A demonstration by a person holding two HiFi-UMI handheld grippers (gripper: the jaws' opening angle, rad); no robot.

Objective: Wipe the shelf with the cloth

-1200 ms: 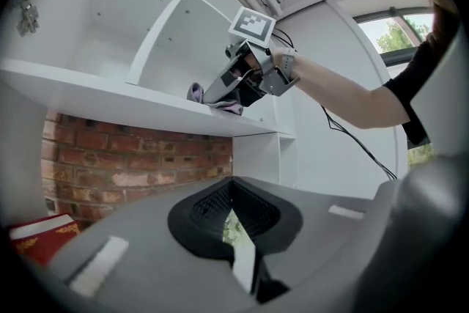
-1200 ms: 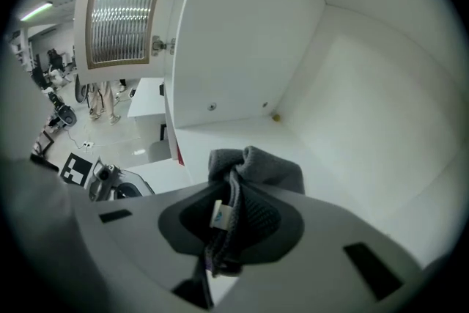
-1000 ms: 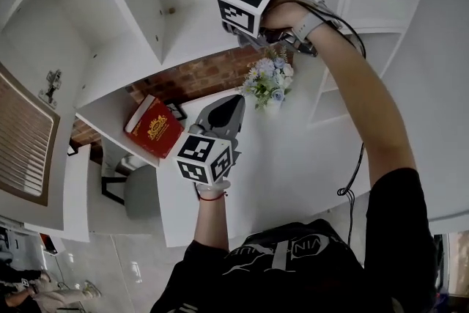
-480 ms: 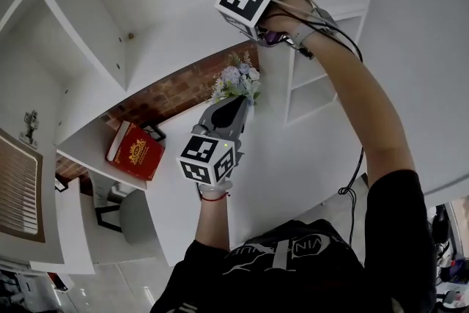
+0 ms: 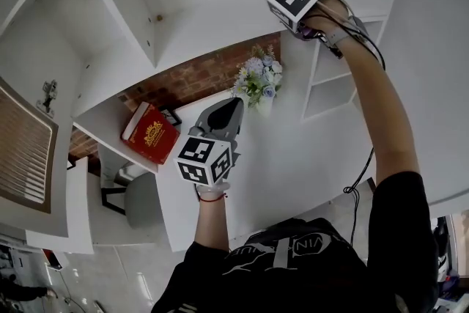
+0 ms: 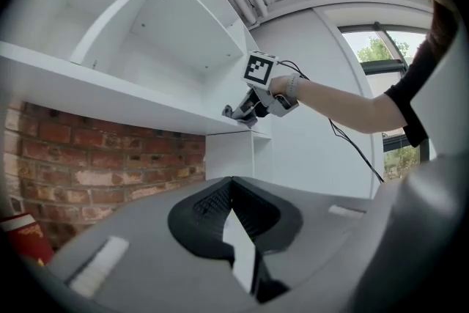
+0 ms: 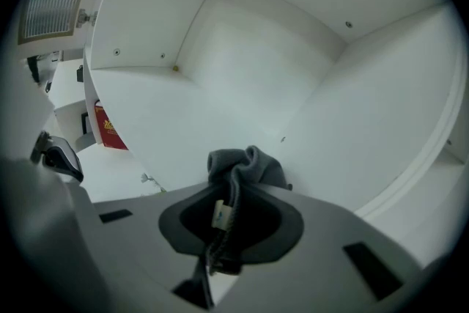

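Closest to you, your left hand point(image 5: 212, 190) sits just in front of your chest, the forearm short and tucked in, a red band at the wrist. It carries the left gripper point(image 5: 236, 102) level, pointing away from you over the lower white board. In the left gripper view its tips point(image 6: 233, 181) are pressed together with nothing between them.

Just beyond those tips stands a small bunch of flowers point(image 5: 258, 80). To its left a red book point(image 5: 150, 133) lies on the same lower board. A brick wall point(image 5: 198, 80) runs behind both.

Your right arm is stretched long, from the shoulder at the lower right of the head view up to the right hand point(image 5: 331, 15). A black cable point(image 5: 359, 172) hangs beside the forearm. The wrist is bent so that the right gripper point(image 6: 234, 112) tips downward onto the shelf point(image 5: 220, 33), the upper board above the brick. From the left gripper view its nose is at that board's front edge, near the upright divider.

In the right gripper view the jaws are clamped on the cloth point(image 7: 245, 165), a dark grey bunch. A fold of it bulges past the tips, and a small label shows between the pads. The bunch lies against the white shelf point(image 7: 220, 106) surface; whether it presses down you cannot tell.
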